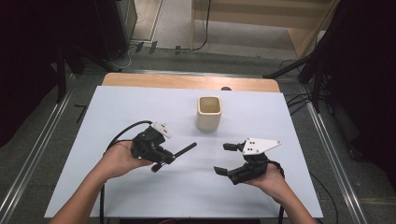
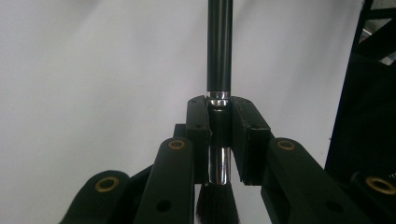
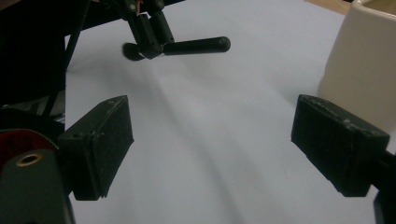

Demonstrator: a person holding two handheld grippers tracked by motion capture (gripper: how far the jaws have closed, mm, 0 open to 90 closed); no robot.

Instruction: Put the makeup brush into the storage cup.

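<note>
My left gripper (image 1: pixel 163 161) is shut on a black brush (image 1: pixel 184 150) at the left middle of the white sheet. The brush handle sticks out toward the right and slightly away. In the left gripper view the pads clamp the silver ferrule (image 2: pixel 219 163), with the dark bristles (image 2: pixel 217 205) below and the handle (image 2: pixel 219 46) running up. My right gripper (image 1: pixel 222 158) is open at the right middle, jaws wide apart and nothing between them. Its own view shows the open gripper (image 3: pixel 210 140) over bare sheet, facing the brush (image 3: pixel 196 45). A cream cup (image 1: pixel 208 113) stands upright beyond both grippers.
The white sheet (image 1: pixel 140 107) covers a wooden table whose far edge (image 1: pixel 187 81) shows at the back. The cup (image 3: pixel 364 60) is close to my right gripper's right jaw. Dark stands and floor rails (image 1: pixel 327 140) flank the table.
</note>
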